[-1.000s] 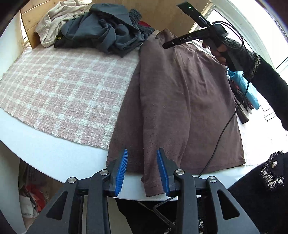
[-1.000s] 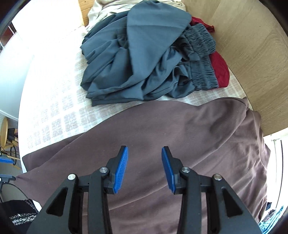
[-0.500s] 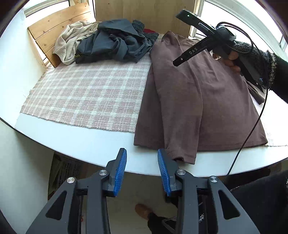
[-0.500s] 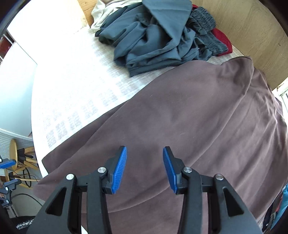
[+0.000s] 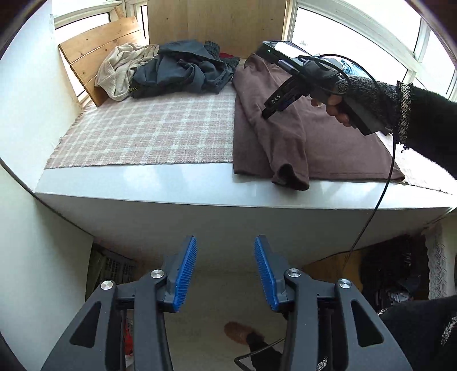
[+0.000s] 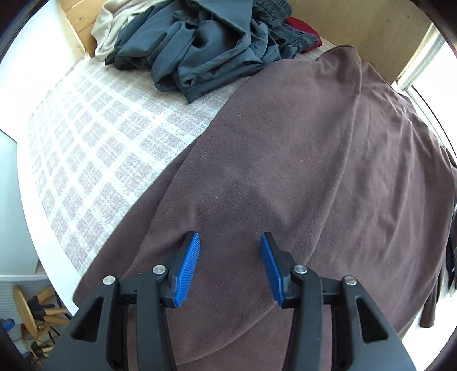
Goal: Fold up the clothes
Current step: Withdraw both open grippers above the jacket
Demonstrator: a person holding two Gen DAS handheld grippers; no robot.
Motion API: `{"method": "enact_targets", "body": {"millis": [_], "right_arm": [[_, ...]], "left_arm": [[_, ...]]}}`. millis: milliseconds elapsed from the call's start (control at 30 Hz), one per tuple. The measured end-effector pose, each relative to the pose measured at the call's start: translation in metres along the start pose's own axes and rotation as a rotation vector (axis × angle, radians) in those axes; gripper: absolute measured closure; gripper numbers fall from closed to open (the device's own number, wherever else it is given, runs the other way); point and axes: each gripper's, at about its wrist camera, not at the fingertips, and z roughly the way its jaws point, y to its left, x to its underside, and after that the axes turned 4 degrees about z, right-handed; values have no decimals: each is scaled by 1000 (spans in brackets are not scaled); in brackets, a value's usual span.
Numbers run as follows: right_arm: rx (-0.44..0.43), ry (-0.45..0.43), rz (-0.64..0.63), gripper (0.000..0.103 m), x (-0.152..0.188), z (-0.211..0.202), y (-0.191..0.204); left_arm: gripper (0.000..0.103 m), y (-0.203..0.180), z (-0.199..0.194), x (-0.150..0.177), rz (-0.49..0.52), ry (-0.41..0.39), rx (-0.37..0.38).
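Left gripper [image 5: 225,271] off the table edge, right gripper [image 6: 230,266] above brown garment [image 6: 300,171]; fingers apart, empty.

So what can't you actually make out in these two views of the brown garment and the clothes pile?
- Brown garment: right wrist view, its near hem is behind the right gripper; its far-right side runs off the frame.
- Red item: mostly buried under the grey clothes pile, type unclear.
- Right gripper's jaws: left wrist view, hidden behind its own body.
- Left gripper hangs off the table.
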Motion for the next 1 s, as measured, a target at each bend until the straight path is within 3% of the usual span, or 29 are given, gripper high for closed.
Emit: {"method": "enact_targets", "body": {"millis": [100, 133, 300, 500, 667, 867, 1000], "right_arm": [[-93, -18, 18, 55, 8, -9, 9], [-90, -10, 0, 51, 9, -8, 15], [32, -4, -130, 51, 16, -1, 41], [-24, -72, -114, 51, 5, -35, 29], [-6, -58, -145, 51, -2, -48, 29], [-15, 57, -140, 51, -2, -27, 39], [47, 117, -142, 51, -2, -12, 44]], "left_arm": [[63, 7, -1, 6, -7, -6, 9], [63, 8, -2, 7, -12, -9, 15], [63, 14, 4, 9, -13, -8, 30], [63, 29, 18, 3, -46, -16, 12], [63, 40, 38, -9, -85, -8, 7], [63, 26, 62, -35, -61, 4, 41], [63, 12, 73, -49, -19, 13, 59]]}}
